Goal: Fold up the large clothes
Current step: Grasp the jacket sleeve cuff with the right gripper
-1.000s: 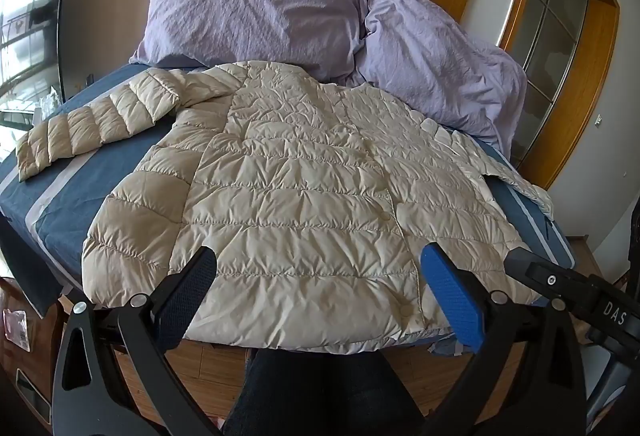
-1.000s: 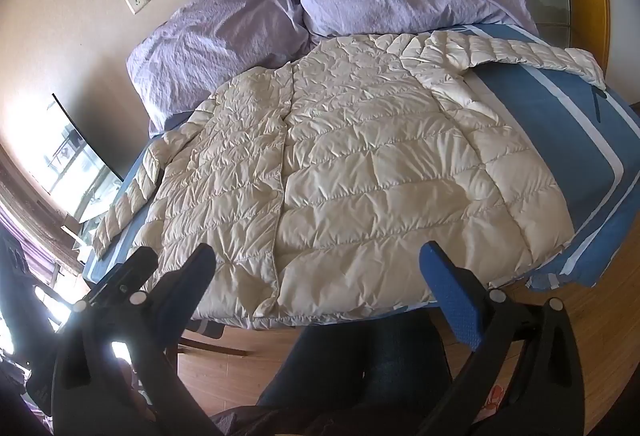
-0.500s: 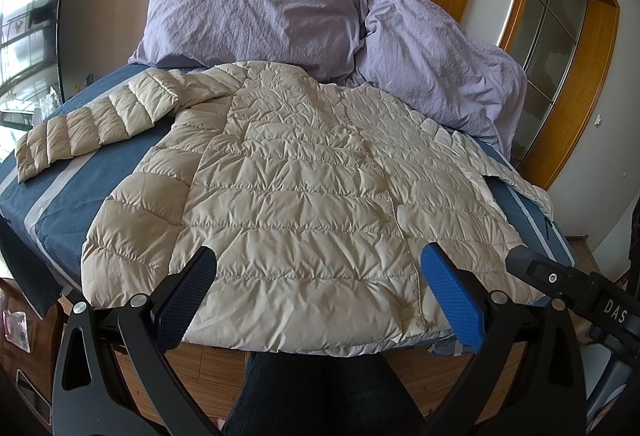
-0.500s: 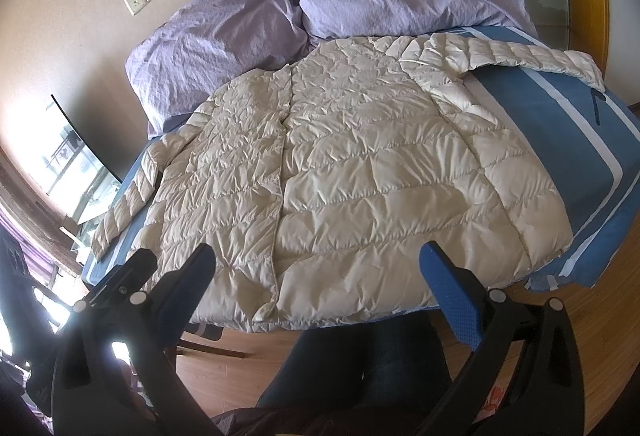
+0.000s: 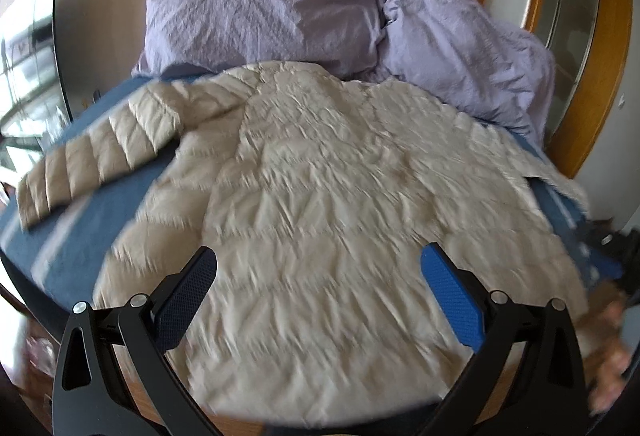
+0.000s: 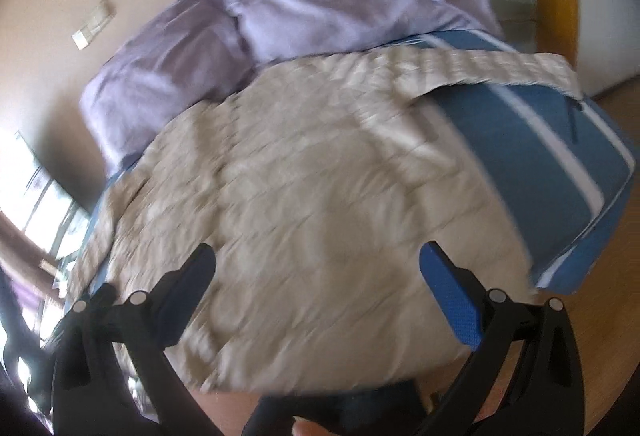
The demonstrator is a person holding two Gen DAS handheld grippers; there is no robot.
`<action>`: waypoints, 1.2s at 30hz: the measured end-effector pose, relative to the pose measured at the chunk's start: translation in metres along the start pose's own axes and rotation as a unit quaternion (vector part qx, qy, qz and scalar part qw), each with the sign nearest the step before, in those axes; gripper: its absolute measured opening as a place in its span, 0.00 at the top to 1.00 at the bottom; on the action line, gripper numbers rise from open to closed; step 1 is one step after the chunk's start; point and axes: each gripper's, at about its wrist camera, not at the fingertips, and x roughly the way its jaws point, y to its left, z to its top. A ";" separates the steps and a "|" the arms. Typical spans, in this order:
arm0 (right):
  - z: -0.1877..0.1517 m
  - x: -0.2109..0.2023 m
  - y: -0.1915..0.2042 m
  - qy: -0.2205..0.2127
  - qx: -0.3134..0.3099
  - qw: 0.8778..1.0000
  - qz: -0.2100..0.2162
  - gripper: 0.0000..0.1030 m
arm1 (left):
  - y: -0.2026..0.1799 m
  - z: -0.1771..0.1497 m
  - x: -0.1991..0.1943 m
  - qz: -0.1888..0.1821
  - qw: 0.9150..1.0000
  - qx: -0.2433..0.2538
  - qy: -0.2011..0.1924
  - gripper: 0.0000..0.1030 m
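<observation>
A beige quilted down jacket (image 5: pixel 328 212) lies spread flat on the bed, both sleeves out to the sides; the right wrist view shows the same jacket (image 6: pixel 320 204). My left gripper (image 5: pixel 316 272) hovers open above the jacket's lower hem, nothing between its fingers. My right gripper (image 6: pixel 316 272) is also open, over the hem toward the jacket's right side. One sleeve (image 5: pixel 100 152) stretches left across the blue cover; the other sleeve (image 6: pixel 492 68) reaches the bed's right edge. Both views are motion-blurred.
Two lilac pillows (image 5: pixel 264 8) (image 5: pixel 464 48) lean against the wall at the head of the blue striped bed (image 6: pixel 540 140). A wooden door frame (image 5: pixel 608 48) stands at the right, a window (image 5: pixel 24 64) at the left. A person's hand (image 5: pixel 608 352) shows low right.
Both grippers have moved forward over the jacket, which now fills more of each view. Both stay open. The jacket itself has not shifted.
</observation>
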 end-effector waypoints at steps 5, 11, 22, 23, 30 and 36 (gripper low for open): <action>0.054 0.028 -0.057 -0.008 0.043 0.998 -0.052 0.02 | 0.006 0.033 0.042 0.035 0.999 0.023 0.014 0.01; 0.125 0.067 -0.147 -0.024 0.118 0.981 -0.153 0.02 | 0.023 0.054 0.105 0.077 0.995 0.017 0.058 0.01; 0.194 0.093 -0.297 -0.052 0.224 0.935 -0.269 0.28 | 0.039 0.048 0.146 0.105 0.989 0.012 0.099 0.01; 0.194 0.095 -0.306 -0.051 0.236 0.931 -0.272 0.29 | 0.040 0.048 0.146 0.103 0.990 0.009 0.101 0.01; 0.177 0.106 -0.336 -0.034 0.261 0.920 -0.292 0.42 | 0.040 0.047 0.149 0.099 0.989 0.007 0.109 0.01; 0.177 0.117 -0.325 -0.033 0.231 0.915 -0.329 0.58 | 0.041 0.046 0.150 0.099 0.989 0.009 0.110 0.01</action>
